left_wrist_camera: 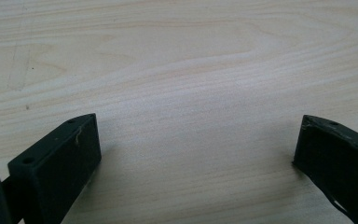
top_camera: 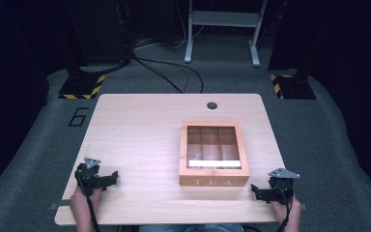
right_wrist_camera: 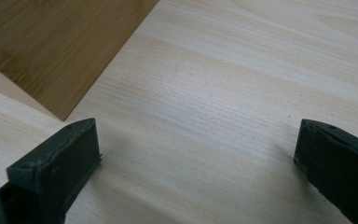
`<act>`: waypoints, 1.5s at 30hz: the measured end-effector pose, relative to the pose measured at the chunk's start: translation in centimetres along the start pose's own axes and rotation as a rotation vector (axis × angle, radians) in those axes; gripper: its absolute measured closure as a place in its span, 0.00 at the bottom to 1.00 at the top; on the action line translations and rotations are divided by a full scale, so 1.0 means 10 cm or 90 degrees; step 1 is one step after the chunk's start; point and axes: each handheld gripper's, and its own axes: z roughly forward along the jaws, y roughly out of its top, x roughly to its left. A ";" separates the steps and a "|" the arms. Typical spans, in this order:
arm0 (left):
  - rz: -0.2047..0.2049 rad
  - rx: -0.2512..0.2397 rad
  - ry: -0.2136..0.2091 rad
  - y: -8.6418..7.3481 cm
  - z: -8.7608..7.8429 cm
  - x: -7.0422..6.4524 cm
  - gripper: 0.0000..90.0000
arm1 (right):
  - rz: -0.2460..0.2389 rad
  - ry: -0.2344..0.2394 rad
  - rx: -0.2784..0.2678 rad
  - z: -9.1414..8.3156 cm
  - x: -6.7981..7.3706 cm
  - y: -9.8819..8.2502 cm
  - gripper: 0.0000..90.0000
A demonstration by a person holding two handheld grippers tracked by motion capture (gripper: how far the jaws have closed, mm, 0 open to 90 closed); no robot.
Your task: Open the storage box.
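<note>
— Pale wood table [top_camera: 140, 135] on grey carpet [top_camera: 38, 159], dark all round, white stand legs [top_camera: 222, 34] and loose cables [top_camera: 174, 72] at the far side.

— Tea box [top_camera: 214, 153]?

— Right of centre, nearer the near edge, glass lid down, "TEA" on the near face.

— Tongs?

— Left tongs [left_wrist_camera: 196, 149] resting near the near left corner, jaws wide, nothing but bare wood between. Right tongs [right_wrist_camera: 196, 149] at the near right, just beside the box's near right corner, also spread wide and empty (dark box side visible at upper left in the right gripper view).

— Risks?

— Probably shoving the box instead of lifting the lid, if approached from one side alone. Also slipping off the smooth frame, or scraping a jaw across the glass if lowered carelessly.
</note>
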 end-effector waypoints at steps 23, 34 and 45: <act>-0.005 0.001 0.001 0.00 0.00 0.00 0.00 | 0.011 -0.013 0.005 0.01 -0.09 0.01 0.00; -0.001 0.001 0.001 0.00 0.00 0.00 0.01 | 0.013 0.014 -0.032 -0.09 0.01 0.05 0.00; -0.002 0.000 0.001 0.00 0.00 0.00 0.01 | -0.029 0.095 -0.083 -0.20 0.36 0.23 0.02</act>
